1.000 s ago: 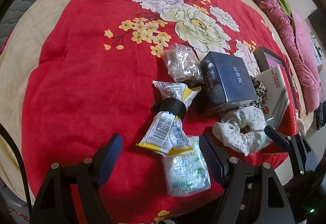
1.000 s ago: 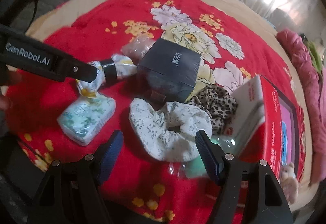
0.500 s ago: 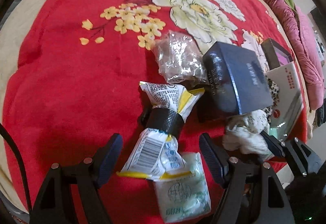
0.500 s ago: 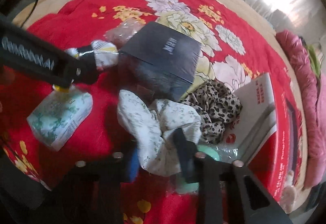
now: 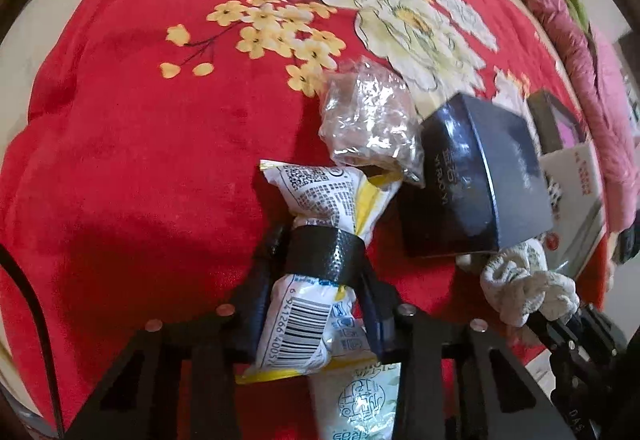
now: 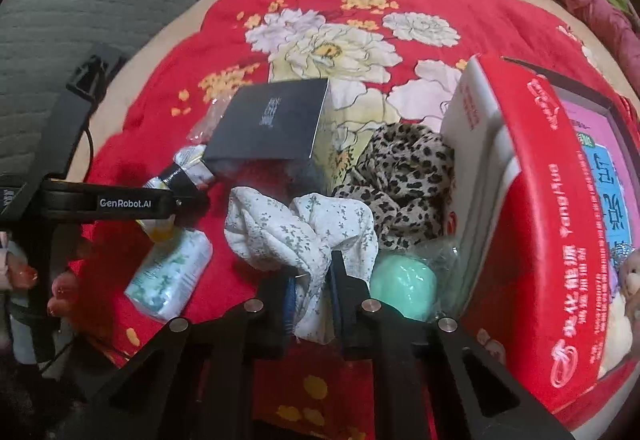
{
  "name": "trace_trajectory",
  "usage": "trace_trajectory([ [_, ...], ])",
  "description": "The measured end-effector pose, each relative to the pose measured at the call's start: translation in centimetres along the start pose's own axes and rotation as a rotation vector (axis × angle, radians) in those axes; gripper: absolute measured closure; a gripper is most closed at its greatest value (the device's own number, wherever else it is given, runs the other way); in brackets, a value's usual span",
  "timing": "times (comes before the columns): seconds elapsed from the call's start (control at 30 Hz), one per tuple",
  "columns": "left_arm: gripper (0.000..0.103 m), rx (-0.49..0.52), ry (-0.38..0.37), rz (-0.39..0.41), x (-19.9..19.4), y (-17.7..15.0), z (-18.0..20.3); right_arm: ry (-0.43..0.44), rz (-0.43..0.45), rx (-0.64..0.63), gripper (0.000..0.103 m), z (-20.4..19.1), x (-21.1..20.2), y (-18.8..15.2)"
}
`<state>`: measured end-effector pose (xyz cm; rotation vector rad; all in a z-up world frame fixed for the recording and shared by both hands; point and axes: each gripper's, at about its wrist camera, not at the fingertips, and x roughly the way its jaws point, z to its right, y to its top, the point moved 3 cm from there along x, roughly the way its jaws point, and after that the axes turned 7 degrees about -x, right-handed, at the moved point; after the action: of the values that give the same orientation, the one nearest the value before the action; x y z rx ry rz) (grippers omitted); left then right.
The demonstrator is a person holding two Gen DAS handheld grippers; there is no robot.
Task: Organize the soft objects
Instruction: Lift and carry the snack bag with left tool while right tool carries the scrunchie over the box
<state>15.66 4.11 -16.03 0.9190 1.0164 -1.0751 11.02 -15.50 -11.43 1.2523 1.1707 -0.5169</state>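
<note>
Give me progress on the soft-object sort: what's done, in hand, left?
Done: nothing looks sorted; items lie in a loose cluster on the red blanket.
In hand: left gripper is shut on the banded snack packet; right gripper is shut on the white floral scrunchie.
Left: leopard scrunchie, tissue pack, green ball, clear bag.

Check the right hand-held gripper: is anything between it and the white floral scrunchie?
No. The right hand-held gripper is already shut on the white floral scrunchie, with cloth pinched between its fingers. The leopard scrunchie lies against it on the far side, and the mint-green ball sits just right of the gripper.
</note>
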Motion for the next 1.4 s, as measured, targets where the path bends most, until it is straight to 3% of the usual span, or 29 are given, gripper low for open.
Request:
trace_trajectory([
  [0.13,0.067,-0.012,-0.026,0.035,-1.8,-0.6,-0.2,0.012,0.034,0.008,0.089,0.1,-1.4,0.1],
  [0.7,0.067,0.096,-0.018,0.144,-9.2,-3.6,3.2,0.028,0.177,0.019,0.089,-0.9,-8.3,0.7],
  [1.1,0.067,0.178,-0.023,0.260,-15.2,-5.9,7.0,0.018,0.290,0.036,0.089,-0.9,-14.0,0.3],
  [1.4,0.067,0.234,-0.035,0.280,-17.2,-7.5,11.0,0.018,0.370,0.090,0.089,1.3,-17.9,-0.7],
])
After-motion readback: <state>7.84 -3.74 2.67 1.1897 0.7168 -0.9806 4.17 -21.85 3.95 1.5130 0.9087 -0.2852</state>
